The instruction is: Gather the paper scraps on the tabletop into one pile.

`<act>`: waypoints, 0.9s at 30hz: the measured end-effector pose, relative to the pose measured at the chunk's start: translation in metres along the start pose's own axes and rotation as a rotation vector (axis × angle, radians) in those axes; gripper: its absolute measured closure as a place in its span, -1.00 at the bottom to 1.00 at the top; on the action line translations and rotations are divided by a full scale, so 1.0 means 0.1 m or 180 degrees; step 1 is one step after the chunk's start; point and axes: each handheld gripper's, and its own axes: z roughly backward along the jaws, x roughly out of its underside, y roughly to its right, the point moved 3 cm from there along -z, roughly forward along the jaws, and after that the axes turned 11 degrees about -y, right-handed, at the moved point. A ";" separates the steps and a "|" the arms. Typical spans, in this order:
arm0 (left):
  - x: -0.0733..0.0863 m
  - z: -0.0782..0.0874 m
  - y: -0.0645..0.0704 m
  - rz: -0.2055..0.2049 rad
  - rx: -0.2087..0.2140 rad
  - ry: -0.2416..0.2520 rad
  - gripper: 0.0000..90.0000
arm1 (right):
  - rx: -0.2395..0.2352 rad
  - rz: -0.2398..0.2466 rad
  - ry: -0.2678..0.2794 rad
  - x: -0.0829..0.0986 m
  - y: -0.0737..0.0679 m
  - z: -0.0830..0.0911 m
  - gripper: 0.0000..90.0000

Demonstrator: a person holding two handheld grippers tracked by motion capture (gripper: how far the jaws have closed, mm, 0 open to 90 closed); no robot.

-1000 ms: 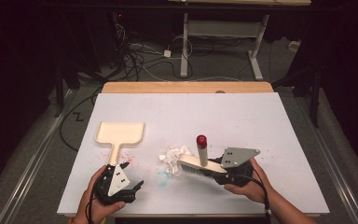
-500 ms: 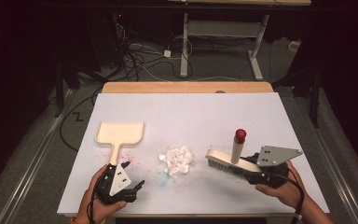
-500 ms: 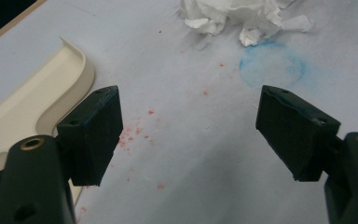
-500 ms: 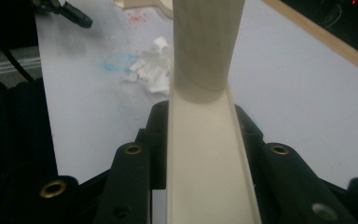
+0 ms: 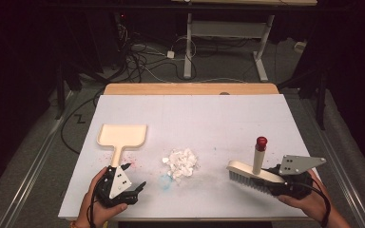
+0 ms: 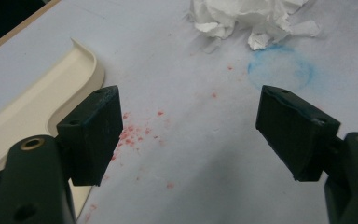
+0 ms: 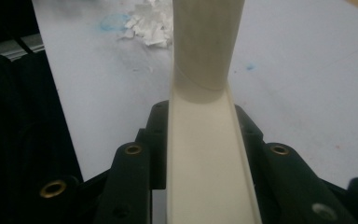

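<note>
A cream dustpan (image 5: 122, 135) lies flat at the table's left, its handle pointing toward my left gripper (image 5: 134, 175). That gripper (image 6: 193, 121) is open just short of the handle, with the dustpan (image 6: 37, 112) beside its left jaw and nothing between the jaws. A pile of torn white paper (image 5: 181, 163) sits mid-table; the paper (image 6: 242, 18) lies ahead of the left jaws. My right gripper (image 5: 279, 179) is shut on the end of a cream brush (image 5: 253, 173), bristles down, with its red-capped handle (image 5: 260, 142) upright. The brush (image 7: 205, 163) runs straight out between the right gripper (image 7: 200, 121) jaws.
A blue stain (image 6: 279, 70) and red specks (image 6: 135, 135) mark the white table (image 5: 195, 118). The table's front edge runs just under both hands. Cables and a desk frame (image 5: 223, 42) lie on the dark floor beyond the far edge.
My right gripper has carried the brush to the right, from beside the paper pile out to the table's right side. The left gripper and dustpan have stayed put.
</note>
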 end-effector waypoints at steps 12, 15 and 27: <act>-0.03 -0.07 0.00 -0.0024 0.0052 -0.0034 -0.52 | -0.0364 -0.0489 -0.0451 0.09 0.33 -0.17 0.49; -0.04 -0.07 0.02 -0.0055 0.0059 -0.0040 -0.52 | -0.0371 -0.0622 -0.0540 0.03 0.51 -0.26 0.43; -0.04 -0.10 0.02 -0.0082 0.0094 -0.0079 -0.52 | -0.0199 -0.0635 -0.0851 -0.19 0.98 -0.55 -0.04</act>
